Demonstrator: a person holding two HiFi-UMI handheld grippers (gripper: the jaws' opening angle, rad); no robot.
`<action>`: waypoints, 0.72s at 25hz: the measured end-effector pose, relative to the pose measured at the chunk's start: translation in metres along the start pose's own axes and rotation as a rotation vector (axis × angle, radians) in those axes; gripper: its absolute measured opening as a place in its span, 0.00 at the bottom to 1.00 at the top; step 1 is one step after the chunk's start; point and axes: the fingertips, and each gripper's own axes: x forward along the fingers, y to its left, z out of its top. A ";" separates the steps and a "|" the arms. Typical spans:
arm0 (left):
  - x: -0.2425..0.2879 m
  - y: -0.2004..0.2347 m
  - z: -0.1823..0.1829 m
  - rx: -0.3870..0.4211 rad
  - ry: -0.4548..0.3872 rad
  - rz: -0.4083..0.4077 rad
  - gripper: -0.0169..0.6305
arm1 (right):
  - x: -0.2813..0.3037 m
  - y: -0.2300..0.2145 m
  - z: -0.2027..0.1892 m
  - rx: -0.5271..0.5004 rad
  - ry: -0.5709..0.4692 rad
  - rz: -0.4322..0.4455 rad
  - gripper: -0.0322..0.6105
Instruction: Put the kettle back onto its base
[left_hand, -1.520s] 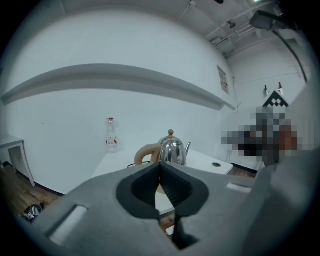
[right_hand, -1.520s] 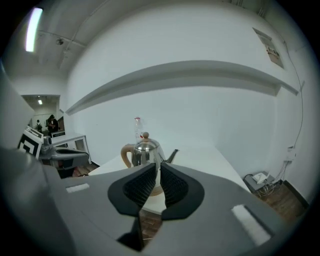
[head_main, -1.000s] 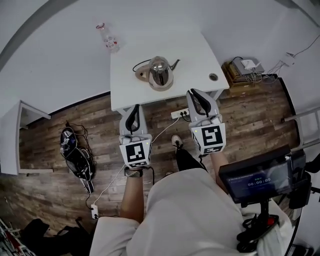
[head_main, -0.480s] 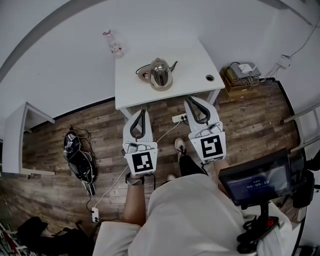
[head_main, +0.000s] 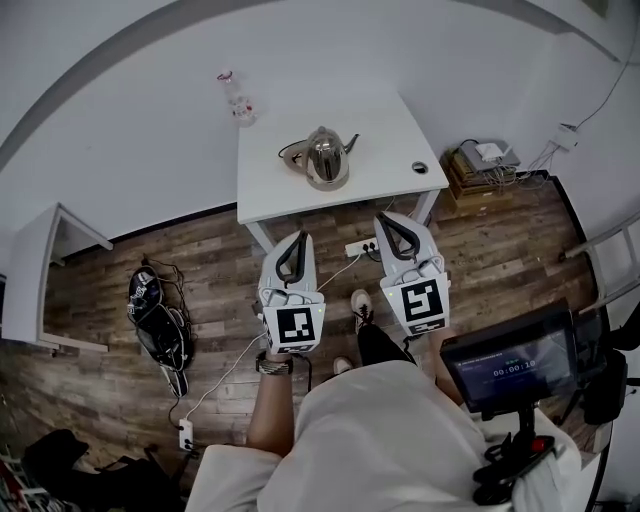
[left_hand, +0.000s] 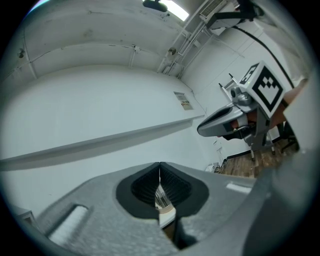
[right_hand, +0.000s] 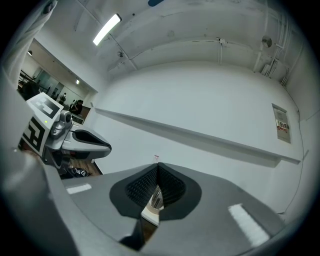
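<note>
Wooden floor (head_main: 120, 250): lying below and on the near side of the kettle (head_main: 326, 158), with the person standing on it. White surface (head_main: 390, 130): carrying the kettle, which is standing upright near its middle with the spout pointing right. Left gripper (head_main: 296, 243) and right gripper (head_main: 387, 224): both hovering over the floor on the near side of the kettle, well apart from it and short of the surface's edge, pointing level toward it. The left one is sitting to the kettle's near left, the right one to its near right. The left gripper's jaws are resting together with nothing between them. The right gripper's jaws are closing fully together, likewise empty. Base (head_main: 296, 153): a tan disc with a dark cord, showing at the kettle's left side, touching it or partly under it. Whether the kettle is sitting squarely on it cannot be told. Bottle (head_main: 240, 100): standing beyond the kettle to its left. Small round disc (head_main: 420, 168): lying to the kettle's right. Step in hand, as judged: approaching to take the kettle. Doing it well probably means opening one gripper before arriving, clamping the handle firmly, keeping the kettle upright, centring it over the base, and lowering until it is settling flat, clear of the cord.
</note>
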 end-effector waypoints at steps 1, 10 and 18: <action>0.003 0.001 -0.003 -0.002 0.007 0.000 0.04 | 0.003 -0.001 -0.001 -0.001 0.001 0.000 0.05; -0.014 -0.008 0.000 -0.005 0.027 -0.012 0.04 | -0.015 0.006 0.002 0.000 0.008 0.013 0.05; 0.006 -0.006 -0.006 -0.024 0.044 -0.018 0.04 | 0.001 -0.002 -0.008 0.032 0.042 0.056 0.05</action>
